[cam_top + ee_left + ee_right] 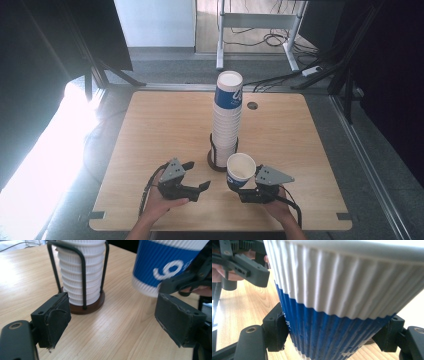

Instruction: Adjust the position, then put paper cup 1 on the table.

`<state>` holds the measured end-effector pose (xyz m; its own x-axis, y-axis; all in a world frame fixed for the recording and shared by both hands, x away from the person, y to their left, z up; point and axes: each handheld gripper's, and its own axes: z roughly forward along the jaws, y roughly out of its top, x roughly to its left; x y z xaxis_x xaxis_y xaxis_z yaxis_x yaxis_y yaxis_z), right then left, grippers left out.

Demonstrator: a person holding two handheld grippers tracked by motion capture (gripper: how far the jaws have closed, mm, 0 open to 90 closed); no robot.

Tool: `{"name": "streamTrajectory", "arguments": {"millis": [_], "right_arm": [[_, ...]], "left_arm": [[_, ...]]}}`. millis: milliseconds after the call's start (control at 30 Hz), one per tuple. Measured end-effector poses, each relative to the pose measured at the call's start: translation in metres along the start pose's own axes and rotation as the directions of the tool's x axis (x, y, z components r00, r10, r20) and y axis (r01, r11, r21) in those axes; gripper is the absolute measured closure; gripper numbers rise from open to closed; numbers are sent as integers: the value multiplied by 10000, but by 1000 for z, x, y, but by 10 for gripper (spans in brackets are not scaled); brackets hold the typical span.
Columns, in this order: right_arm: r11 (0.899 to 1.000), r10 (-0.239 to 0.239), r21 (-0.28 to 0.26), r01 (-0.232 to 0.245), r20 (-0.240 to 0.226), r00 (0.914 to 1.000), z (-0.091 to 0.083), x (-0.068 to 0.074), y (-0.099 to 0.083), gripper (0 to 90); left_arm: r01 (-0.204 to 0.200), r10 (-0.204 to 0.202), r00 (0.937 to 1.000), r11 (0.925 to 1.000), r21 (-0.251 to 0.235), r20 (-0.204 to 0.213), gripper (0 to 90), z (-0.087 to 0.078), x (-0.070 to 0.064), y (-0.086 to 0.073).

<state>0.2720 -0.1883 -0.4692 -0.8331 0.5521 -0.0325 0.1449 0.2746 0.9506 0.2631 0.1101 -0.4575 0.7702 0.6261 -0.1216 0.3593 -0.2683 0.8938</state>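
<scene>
A tall stack of white ribbed paper cups [226, 125], topped by a blue-banded one, stands in a black wire holder with a round wooden base [82, 305] at the table's middle. My right gripper [246, 189] is shut on a single blue-and-white ribbed cup [240, 170], held upright just right of the holder. Its two jaws press the cup's blue lower part [332, 337] from both sides. My left gripper [200, 186] stands open to the left of that cup, low over the wood, nothing between its pads [56, 320]. The held cup [165, 265] rises beyond its right jaw.
The light wooden table [150, 130] has a cable hole [252, 105] at the back right. A white desk frame and cables [280, 35] stand on the floor beyond. Bright light falls on the floor at the left.
</scene>
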Motion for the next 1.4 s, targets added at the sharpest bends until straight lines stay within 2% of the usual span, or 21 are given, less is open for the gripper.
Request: {"name": "streamTrajectory", "arguments": {"millis": [333,667,900,1100,1400], "right_arm": [[9991,257,-353,-234,649,9976,-11,-13,1,258],[9978,514,-492,-454,1282,9904,-20,-27,-1,258],[9969,705,-482,-626,1860,9800,-28,-40,-5,258],[9947,987,-511,-892,2322,9676,-34,-51,-9,259],[9936,1120,-464,-1029,2941,9492,-40,-64,-15,259]], "left_arm": [[184,-185,9995,9998,-45,-268,135,-2,3,-2],[256,-252,9989,9996,94,-388,136,-1,4,-4],[328,-321,9984,9994,145,-464,140,-1,6,-4],[336,-327,9982,9993,175,-493,142,0,6,-5],[302,-290,9983,9993,234,-508,143,0,6,-5]]}}
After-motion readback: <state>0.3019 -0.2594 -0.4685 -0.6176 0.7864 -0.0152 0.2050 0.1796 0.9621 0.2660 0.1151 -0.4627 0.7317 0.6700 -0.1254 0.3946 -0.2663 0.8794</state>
